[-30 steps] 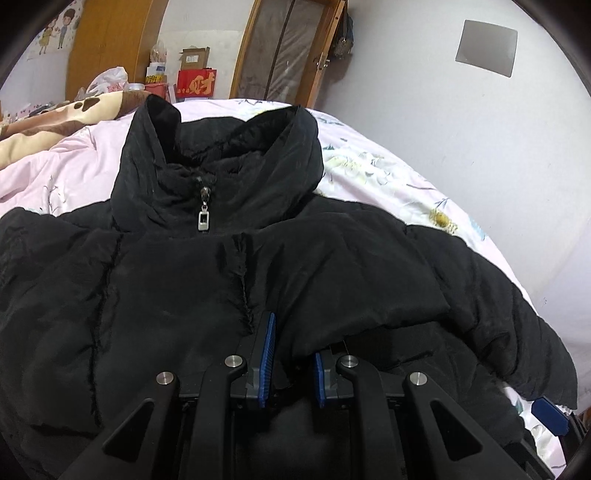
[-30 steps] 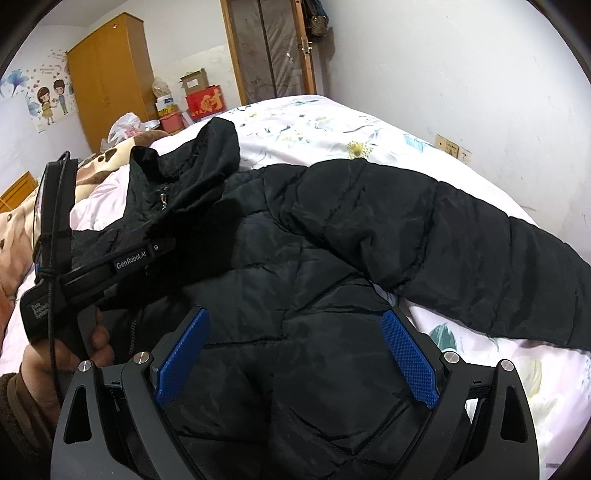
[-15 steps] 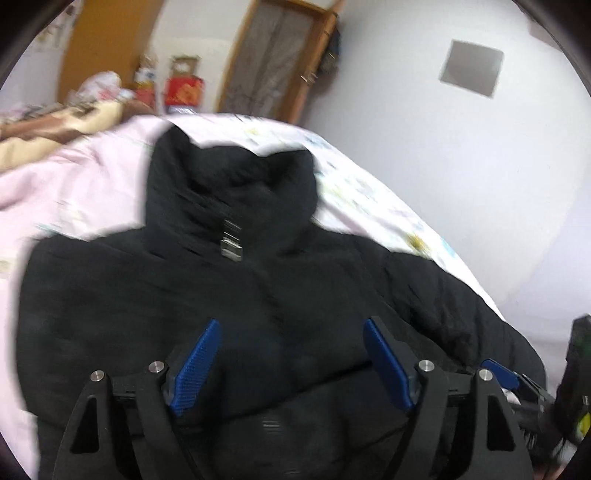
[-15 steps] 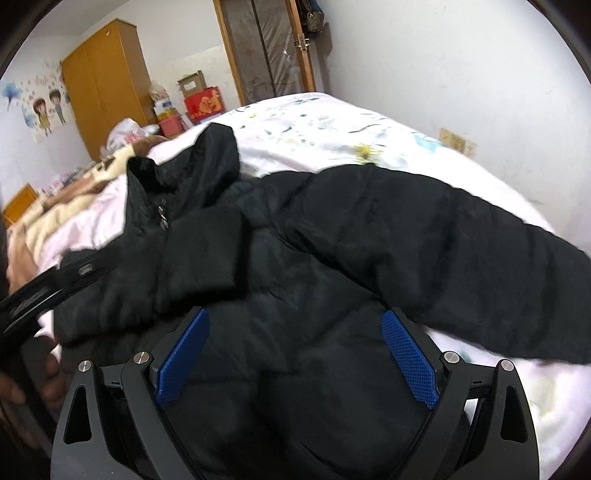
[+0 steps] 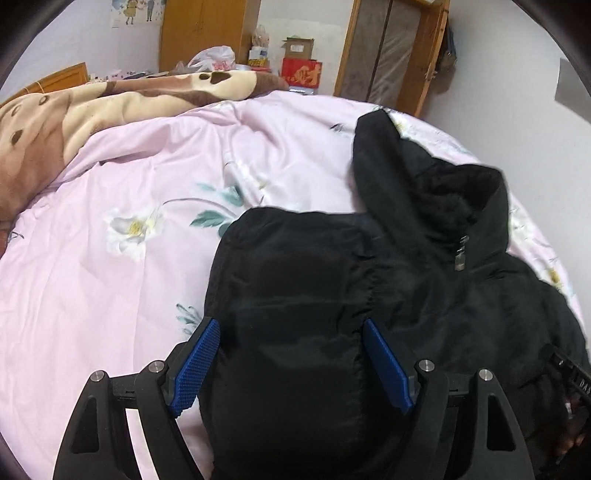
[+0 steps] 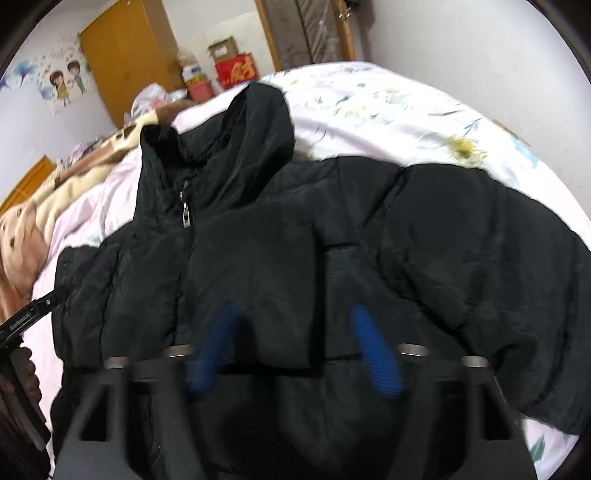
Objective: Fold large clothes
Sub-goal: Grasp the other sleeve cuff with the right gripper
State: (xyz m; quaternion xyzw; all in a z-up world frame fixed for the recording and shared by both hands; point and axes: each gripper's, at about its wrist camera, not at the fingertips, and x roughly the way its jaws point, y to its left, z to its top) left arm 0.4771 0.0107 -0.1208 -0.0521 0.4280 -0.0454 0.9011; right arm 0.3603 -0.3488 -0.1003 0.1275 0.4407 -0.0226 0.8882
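Black jacket [image 5: 369, 295] sprawls on the pink floral bedsheet [image 5: 110, 258], wardrobe [image 6: 122, 59] behind; left gripper [image 5: 291, 365] and right gripper [image 6: 291, 350] both spread, grasping nothing.

From my feed I see a bedroom with pale, plain walls [image 5: 517, 92]. A bed [image 5: 110, 295] fills most of the view, covered by a pink sheet printed with flowers. At its far side lies a brown and cream blanket [image 5: 74, 122] with dark spots. Behind it stands an orange-wood wardrobe [image 5: 207, 33], with a cartoon sticker of two children [image 6: 64, 83] on the wall beside it. Near the wardrobe I make out a white plastic bag [image 5: 214, 59], a red box [image 5: 301, 72] and a cardboard box [image 5: 297, 46] on top of it. A wood-framed door [image 5: 384, 55] stands next to them. The light is soft and even.
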